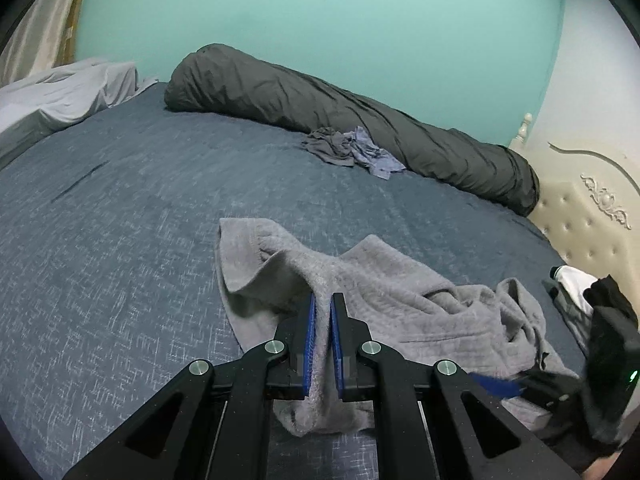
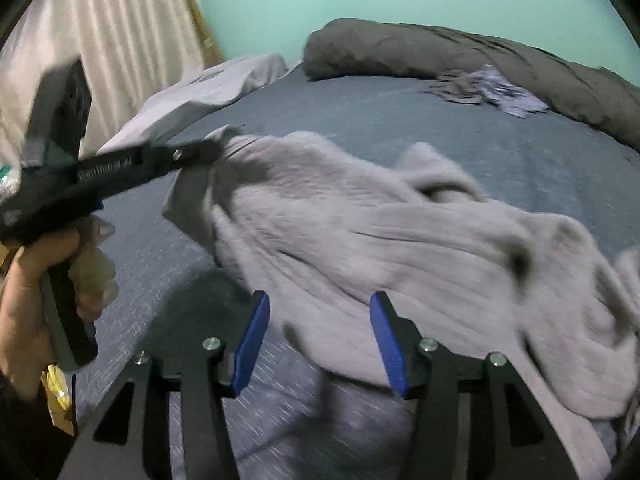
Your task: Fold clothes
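The grey garment point(image 1: 400, 296) lay rumpled on the blue bedspread point(image 1: 120, 240), thick and fleecy, with a quilted weave and deep soft folds. It looked limp and fairly bulky: it would likely sag from any 1 hold, drape rather than keep a crease, and give the pads plenty of grip. A hem or corner, not the bunched middle, seemed the better place to take it, with 2 holds spread apart to pull an edge straight.

The left gripper point(image 1: 322, 300) was clenched on a raised ridge of that cloth, which ran up between the blue pads point(image 1: 310, 344) and hung below them. In the right wrist view the same tool, held in the person's hand point(image 2: 36, 280), pinched the garment's near-left edge clear of the bed. The right gripper point(image 2: 320, 304) stood released, its jaws wide, with the garment's crumpled bulk just ahead of and partly between them; whether a pad touched cloth could not be told through the blur.

Farther off, smaller crumpled clothes point(image 1: 352, 152) lay against a rolled dark duvet point(image 1: 320, 104).
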{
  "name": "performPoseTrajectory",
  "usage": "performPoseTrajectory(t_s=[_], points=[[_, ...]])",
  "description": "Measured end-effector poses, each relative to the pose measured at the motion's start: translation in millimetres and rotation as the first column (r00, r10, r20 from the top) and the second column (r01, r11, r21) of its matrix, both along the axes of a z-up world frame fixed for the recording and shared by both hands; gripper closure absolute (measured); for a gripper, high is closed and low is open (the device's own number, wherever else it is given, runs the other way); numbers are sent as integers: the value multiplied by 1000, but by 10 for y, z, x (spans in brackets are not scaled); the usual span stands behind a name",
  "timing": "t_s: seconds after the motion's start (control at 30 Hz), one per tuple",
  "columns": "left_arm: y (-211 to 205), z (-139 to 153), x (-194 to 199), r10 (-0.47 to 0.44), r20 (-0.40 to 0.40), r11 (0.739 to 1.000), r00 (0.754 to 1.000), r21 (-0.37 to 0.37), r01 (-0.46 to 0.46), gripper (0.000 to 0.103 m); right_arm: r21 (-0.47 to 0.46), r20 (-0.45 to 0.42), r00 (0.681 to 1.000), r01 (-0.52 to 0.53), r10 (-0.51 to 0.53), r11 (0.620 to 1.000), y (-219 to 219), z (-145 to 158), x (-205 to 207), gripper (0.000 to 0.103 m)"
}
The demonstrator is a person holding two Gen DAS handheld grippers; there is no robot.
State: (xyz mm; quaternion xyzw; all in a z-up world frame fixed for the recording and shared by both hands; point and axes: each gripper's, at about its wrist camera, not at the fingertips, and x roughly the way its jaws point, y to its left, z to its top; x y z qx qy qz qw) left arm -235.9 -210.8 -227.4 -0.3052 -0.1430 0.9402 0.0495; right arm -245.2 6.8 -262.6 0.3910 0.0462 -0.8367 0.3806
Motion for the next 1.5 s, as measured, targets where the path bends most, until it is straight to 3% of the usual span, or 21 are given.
performPoseTrajectory(t_s=[0.1,0.13,0.17,0.27,0.47,0.53,0.63,0.77,0.9,1.33,1.5], points=[[-30,-17,-20,-2,5,1000,1000,8,2,95,-24,40,998,-46,47,999,-195,-109,-60,51],[-44,-25,-24,-1,7,1000,1000,12,1,95,-28,52,997,-59,60,998,-229,-137,-72,61],[-59,-34,-27,-1,8,1000,1000,15,1,95,-25,63,996,-63,65,998,-262,-167,-76,79],[-65,-47,-20,3,11,1000,1000,16,-3,95,-34,88,995,-52,55,998,-297,-220,-129,99],[-239,-87,63,102,22,995,995,16,-102,88,-94,151,989,24,-9,995,-219,-214,-373,100],[-295,-101,138,127,30,991,991,48,-128,87,-108,172,985,44,-25,993,-192,-194,-457,100],[-240,-118,286,154,40,988,987,24,-155,85,-128,204,978,74,-47,989,-151,-164,-584,100],[-41,-218,403,117,87,992,989,37,-121,85,-148,229,972,94,-58,985,-108,-139,-624,100],[283,-373,412,50,132,999,990,0,-51,85,-193,275,958,144,-88,971,-19,-128,-654,100],[449,-634,391,-13,220,996,975,85,-5,85,-215,282,948,210,-145,954,176,66,-845,100],[564,-613,162,-55,176,992,983,123,33,85,-217,298,944,212,-142,953,193,65,-829,100]])
